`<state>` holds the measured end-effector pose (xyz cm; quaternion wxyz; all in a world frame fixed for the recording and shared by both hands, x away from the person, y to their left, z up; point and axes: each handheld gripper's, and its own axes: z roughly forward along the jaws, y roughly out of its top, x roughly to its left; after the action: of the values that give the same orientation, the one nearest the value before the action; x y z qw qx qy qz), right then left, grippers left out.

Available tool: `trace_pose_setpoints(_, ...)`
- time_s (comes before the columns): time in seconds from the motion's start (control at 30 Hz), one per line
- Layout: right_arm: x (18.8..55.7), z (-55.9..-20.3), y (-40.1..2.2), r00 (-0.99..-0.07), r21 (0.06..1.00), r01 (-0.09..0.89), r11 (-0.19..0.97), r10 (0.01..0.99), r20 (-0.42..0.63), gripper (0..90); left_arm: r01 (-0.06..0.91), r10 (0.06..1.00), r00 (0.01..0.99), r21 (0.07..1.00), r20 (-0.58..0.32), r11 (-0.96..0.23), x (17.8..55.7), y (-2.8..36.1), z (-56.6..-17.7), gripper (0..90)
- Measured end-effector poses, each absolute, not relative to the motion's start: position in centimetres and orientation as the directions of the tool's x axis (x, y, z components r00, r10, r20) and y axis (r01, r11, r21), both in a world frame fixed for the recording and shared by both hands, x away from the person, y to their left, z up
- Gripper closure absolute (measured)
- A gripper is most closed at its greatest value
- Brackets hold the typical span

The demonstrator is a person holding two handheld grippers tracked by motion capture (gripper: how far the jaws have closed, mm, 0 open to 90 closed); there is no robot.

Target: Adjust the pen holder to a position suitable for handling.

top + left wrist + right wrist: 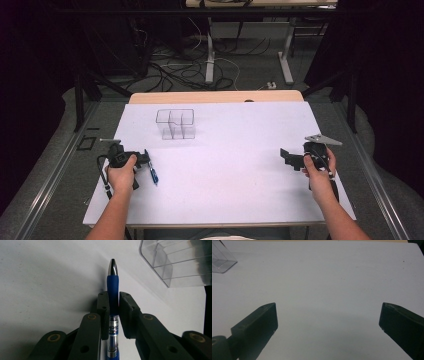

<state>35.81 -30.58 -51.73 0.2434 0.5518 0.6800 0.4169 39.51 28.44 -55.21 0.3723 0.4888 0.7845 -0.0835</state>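
Note:
A blue pen with a silver tip is clamped between the two black jaws of my left gripper, which is shut on its rubber grip. From above, that gripper sits at the table's left side with the pen pointing toward the person. A clear plastic organiser with several compartments stands at the back centre, and its corner shows ahead of the left gripper. My right gripper rests at the right side, open, its jaws wide apart over bare white surface.
The white tabletop covers a wooden table whose far edge shows. A corner of the clear organiser is far off in the right gripper view. Cables and table legs lie on the floor beyond.

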Motion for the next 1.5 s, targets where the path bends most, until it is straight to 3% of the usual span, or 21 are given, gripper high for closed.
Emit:
trace_pose_setpoints(0.6,35.8,-51.8,-30.6,-0.272,0.835,0.548,0.045,0.954,0.127,1.6,0.832,0.701,-0.210,0.252,-0.681,0.493,39.4,28.2,-54.6,79.3)
trace_pose_setpoints(1.5,35.8,-51.8,-30.6,-0.274,0.836,0.546,0.046,0.954,0.126,1.6,0.769,0.719,-0.140,0.383,-0.681,0.513,38.6,28.6,-53.1,79.2)
